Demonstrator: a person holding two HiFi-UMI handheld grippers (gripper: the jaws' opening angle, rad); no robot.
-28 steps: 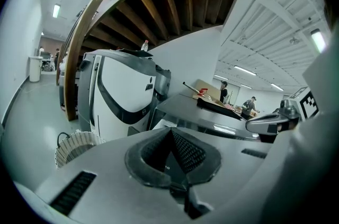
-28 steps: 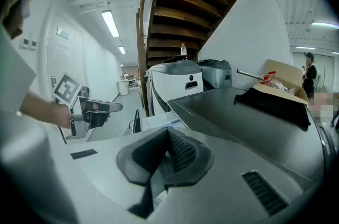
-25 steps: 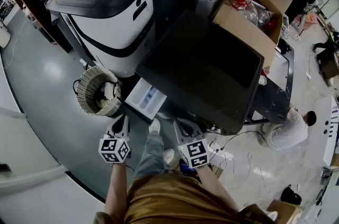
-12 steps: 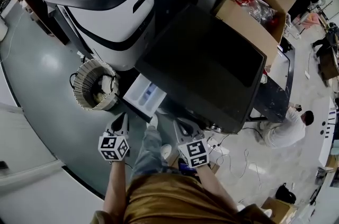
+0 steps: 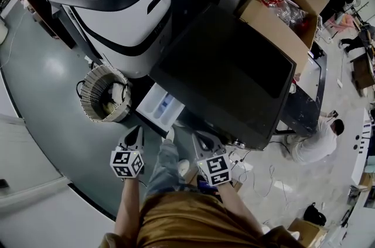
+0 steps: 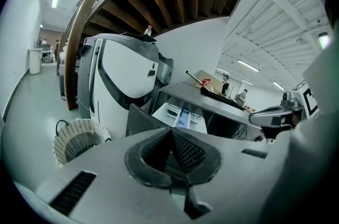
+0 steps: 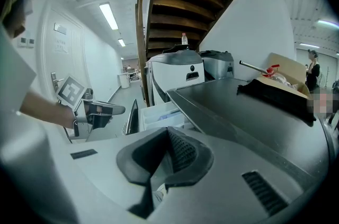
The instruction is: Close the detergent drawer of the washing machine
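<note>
The washing machine [image 5: 228,74] has a dark flat top. Its white detergent drawer [image 5: 159,107] stands pulled out at the front left corner, with a blue compartment showing inside. My left gripper [image 5: 133,136] is shut and empty, a little short of the drawer's front. My right gripper [image 5: 202,140] is also shut and empty, near the machine's front edge to the drawer's right. The left gripper view shows the drawer [image 6: 180,114] ahead beyond the shut pads [image 6: 183,151]. From the right gripper view, the drawer [image 7: 159,112] lies ahead with the left gripper [image 7: 114,109] beside it.
A white woven basket [image 5: 104,94] stands left of the drawer, before a large white and black machine [image 5: 117,0]. An open cardboard box [image 5: 281,6] rests on the machine's far side. A person [image 5: 313,141] crouches at the right. Cables [image 5: 258,170] lie on the floor.
The head view has shifted slightly, so the drawer sits a little nearer the grippers. Both grippers stay shut and hardly move. The drawer stays pulled out.
</note>
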